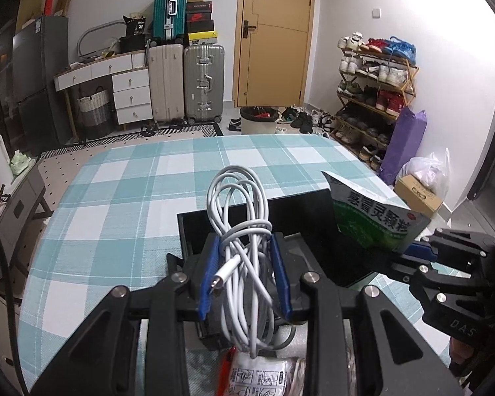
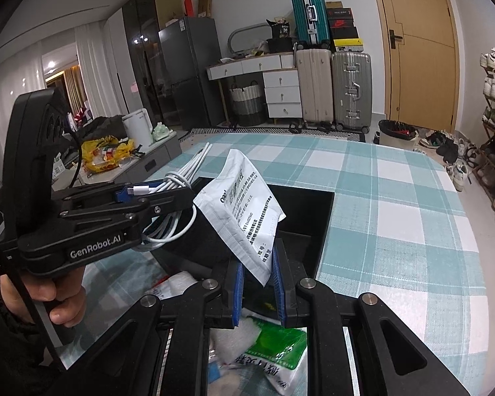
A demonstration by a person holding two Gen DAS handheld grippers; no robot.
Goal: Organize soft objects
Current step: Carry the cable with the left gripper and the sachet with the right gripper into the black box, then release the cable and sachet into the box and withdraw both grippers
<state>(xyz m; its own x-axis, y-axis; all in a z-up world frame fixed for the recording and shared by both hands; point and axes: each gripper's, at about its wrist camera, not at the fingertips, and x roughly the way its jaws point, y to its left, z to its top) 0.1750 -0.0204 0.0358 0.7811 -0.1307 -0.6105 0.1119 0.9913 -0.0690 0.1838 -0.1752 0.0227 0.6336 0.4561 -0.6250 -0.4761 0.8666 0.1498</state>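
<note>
My left gripper (image 1: 245, 274) is shut on a coiled white charging cable (image 1: 239, 227) and holds it above the near edge of a black open box (image 1: 300, 211). It also shows in the right wrist view (image 2: 155, 193) with the cable (image 2: 181, 178). My right gripper (image 2: 259, 283) is shut on a green and white medicine sachet (image 2: 244, 208), held over the black box (image 2: 316, 217). In the left wrist view the sachet (image 1: 372, 217) and right gripper (image 1: 412, 252) are at the right.
The checked teal tablecloth (image 1: 122, 198) covers the table. More sachets and packets (image 2: 273, 356) lie below my grippers at the near edge. Suitcases (image 1: 184, 82), drawers, a door and a shoe rack (image 1: 376, 92) stand beyond the table.
</note>
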